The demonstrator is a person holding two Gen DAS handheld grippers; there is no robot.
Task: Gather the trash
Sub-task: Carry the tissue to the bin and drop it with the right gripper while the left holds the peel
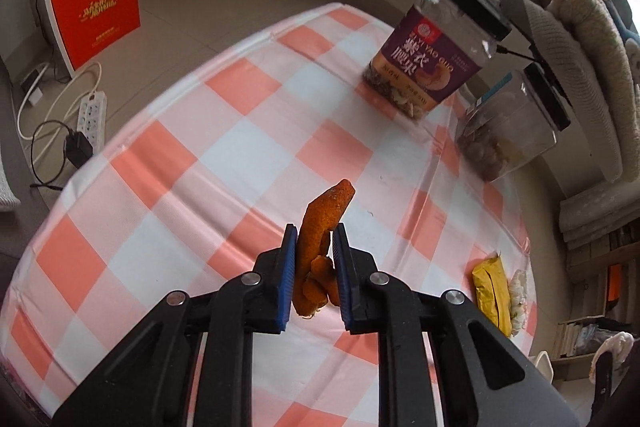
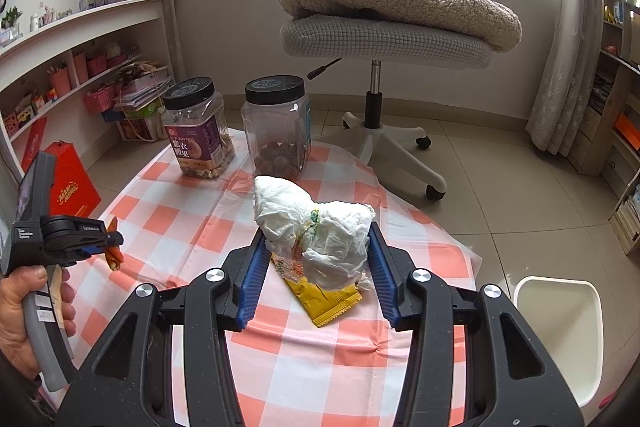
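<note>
Clamping a strip of orange peel (image 1: pixel 320 247), the left gripper (image 1: pixel 314 267) is holding it clear of the checked tablecloth (image 1: pixel 180 187). The right gripper (image 2: pixel 316 263) is gripping a crumpled tissue wad (image 2: pixel 320 227) above a yellow wrapper (image 2: pixel 324 303) — collection is under way. Next, both loads likely need carrying to the white bin (image 2: pixel 560 339). Farther back, a jar (image 2: pixel 198 135) is showing "ZI YI YAO GUO".

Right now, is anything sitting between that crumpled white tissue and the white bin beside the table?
Nothing visible does. The right gripper holds the tissue wad; only checkered tablecloth and bare floor lie toward the white bin.
</note>
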